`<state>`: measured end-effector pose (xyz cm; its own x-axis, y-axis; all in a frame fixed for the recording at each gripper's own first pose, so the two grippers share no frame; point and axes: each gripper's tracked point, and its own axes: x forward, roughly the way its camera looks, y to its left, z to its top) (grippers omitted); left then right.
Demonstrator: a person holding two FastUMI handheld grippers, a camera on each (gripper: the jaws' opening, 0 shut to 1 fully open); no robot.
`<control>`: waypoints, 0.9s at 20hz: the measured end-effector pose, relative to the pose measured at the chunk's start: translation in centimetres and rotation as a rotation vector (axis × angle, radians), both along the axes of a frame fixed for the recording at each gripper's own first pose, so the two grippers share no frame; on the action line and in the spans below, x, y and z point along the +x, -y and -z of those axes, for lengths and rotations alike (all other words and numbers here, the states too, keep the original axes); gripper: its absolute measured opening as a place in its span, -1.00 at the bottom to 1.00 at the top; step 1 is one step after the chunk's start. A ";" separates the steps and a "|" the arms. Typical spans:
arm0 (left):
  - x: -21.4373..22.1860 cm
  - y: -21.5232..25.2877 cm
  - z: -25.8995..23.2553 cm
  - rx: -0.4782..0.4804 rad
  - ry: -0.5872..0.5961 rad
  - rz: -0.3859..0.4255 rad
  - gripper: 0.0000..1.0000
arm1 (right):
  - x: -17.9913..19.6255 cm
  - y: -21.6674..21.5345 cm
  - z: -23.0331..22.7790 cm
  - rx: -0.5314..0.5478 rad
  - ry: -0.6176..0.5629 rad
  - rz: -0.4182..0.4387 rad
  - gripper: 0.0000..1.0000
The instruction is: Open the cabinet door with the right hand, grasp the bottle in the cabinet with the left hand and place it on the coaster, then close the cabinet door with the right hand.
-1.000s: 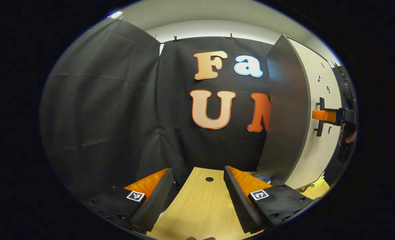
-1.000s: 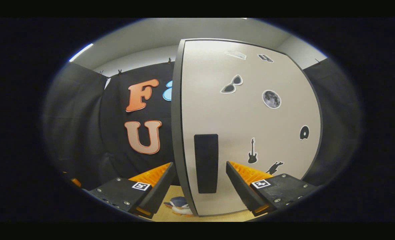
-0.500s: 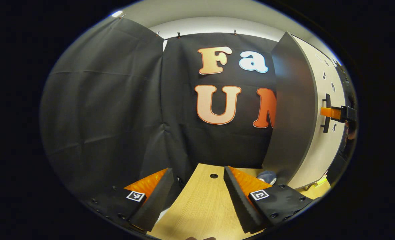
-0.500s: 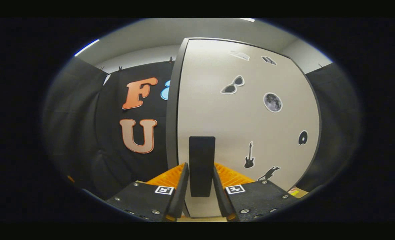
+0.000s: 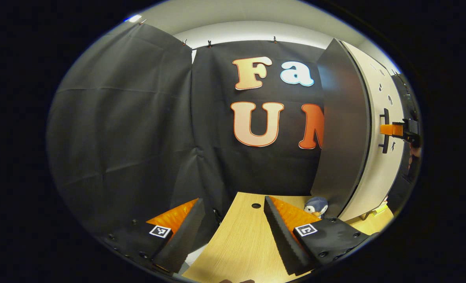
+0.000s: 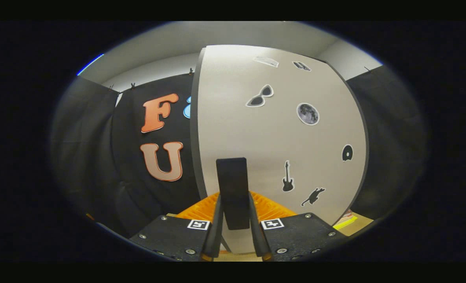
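Right gripper view: right gripper (image 6: pixel 235 232) at bottom centre, fingers clenched on the black vertical bar handle (image 6: pixel 232 188) of the beige cabinet door (image 6: pixel 280 137); both fingers press its sides. Door takes up centre and right of frame, with black stickers on it: sunglasses (image 6: pixel 259 96), moon (image 6: pixel 308 114), guitar (image 6: pixel 287 182). Dark grey door edge (image 6: pixel 194 125) runs along its left side.

Left gripper view: left gripper (image 5: pixel 233 232) at bottom of frame, fingers released, wide apart, nothing between them, above the light wood table (image 5: pixel 241 243) with a small round hole (image 5: pixel 256 205). Cabinet door at right of frame, seen nearly edge-on, its dark grey face (image 5: pixel 341 125) toward camera. Right gripper at far right edge of this frame, at the handle. Small blue-grey penguin toy (image 5: pixel 316 206) on the table at lower right, just beside the door's bottom corner. Bottle and coaster can't be located; cabinet inside is hidden behind the door.
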<state>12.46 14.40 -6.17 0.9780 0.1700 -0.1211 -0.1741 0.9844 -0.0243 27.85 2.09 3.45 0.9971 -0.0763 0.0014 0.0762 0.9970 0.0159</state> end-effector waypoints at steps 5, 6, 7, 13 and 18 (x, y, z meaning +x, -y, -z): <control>-2.1 0.3 -0.2 0.008 0.012 0.039 0.97 | -2.3 0.3 -0.1 0.005 -0.001 0.030 -0.43; -2.6 0.3 -0.4 0.012 0.014 0.046 0.97 | -3.5 0.5 -0.2 0.008 0.000 0.035 -0.48; -3.1 0.5 -0.5 0.013 0.018 0.056 0.97 | -4.6 0.9 -0.1 0.008 0.002 0.043 -0.48; -5.5 1.0 -0.6 0.019 0.021 0.080 0.97 | -9.6 3.4 0.0 0.014 -0.003 0.063 -0.54; -7.3 3.5 -1.2 0.028 0.022 0.083 0.96 | -13.2 5.3 0.2 0.030 0.000 0.058 -0.54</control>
